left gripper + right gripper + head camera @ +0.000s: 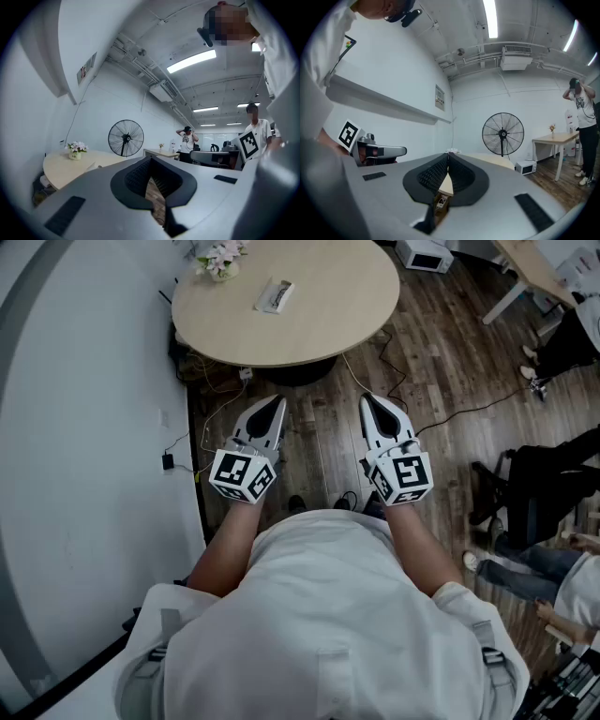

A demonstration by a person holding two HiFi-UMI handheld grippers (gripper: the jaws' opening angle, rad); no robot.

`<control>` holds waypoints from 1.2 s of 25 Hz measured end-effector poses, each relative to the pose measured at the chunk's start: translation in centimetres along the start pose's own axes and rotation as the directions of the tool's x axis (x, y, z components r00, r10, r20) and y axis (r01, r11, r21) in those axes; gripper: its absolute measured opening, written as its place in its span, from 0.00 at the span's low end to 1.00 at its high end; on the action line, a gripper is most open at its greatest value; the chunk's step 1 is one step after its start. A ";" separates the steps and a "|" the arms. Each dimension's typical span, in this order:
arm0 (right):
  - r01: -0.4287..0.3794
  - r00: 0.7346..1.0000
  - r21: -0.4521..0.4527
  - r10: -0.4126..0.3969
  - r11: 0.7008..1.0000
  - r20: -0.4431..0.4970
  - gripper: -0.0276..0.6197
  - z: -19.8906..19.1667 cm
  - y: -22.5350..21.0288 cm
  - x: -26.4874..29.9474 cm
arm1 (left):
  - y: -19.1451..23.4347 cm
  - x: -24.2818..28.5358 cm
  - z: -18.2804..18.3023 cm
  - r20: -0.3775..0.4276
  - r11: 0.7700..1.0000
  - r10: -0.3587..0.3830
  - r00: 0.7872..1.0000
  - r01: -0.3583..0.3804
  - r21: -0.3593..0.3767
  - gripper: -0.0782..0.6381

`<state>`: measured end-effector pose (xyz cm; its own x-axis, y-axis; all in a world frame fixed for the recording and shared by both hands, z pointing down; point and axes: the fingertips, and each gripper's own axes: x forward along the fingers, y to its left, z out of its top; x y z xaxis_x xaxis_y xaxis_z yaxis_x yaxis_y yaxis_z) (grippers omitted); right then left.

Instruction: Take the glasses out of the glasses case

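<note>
The glasses case [275,295], a pale oblong box, lies closed on the round beige table [328,306] in the head view, far ahead of both grippers. My left gripper [277,403] and right gripper [369,400] hang side by side over the wooden floor, short of the table's near edge. Both are shut with nothing between the jaws. In the left gripper view the jaws [151,160] meet at the tip, and the table [58,168] lies to the left. The right gripper [449,155] shows its jaws pressed together too.
A small pot of flowers [220,259] stands at the table's far left. Cables [412,404] trail over the floor below the table. A standing fan [125,138] is beyond it. People [553,559] sit or stand to the right. A white wall [84,427] runs along the left.
</note>
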<state>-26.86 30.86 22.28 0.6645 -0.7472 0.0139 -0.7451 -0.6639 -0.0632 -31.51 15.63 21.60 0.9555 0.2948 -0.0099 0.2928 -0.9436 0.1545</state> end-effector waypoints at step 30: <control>-0.184 0.978 0.095 0.192 0.978 -0.083 0.08 -4.6 -11.2 4.3 | 1.8 10.1 -4.7 -0.098 0.992 0.098 0.990 -0.105 -0.070 0.12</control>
<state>-15.92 34.98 27.69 0.5021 -0.8606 0.0847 -0.8457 -0.5092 -0.1596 -21.47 17.59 26.47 0.9715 0.2142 0.1018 0.1874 -0.9564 0.2238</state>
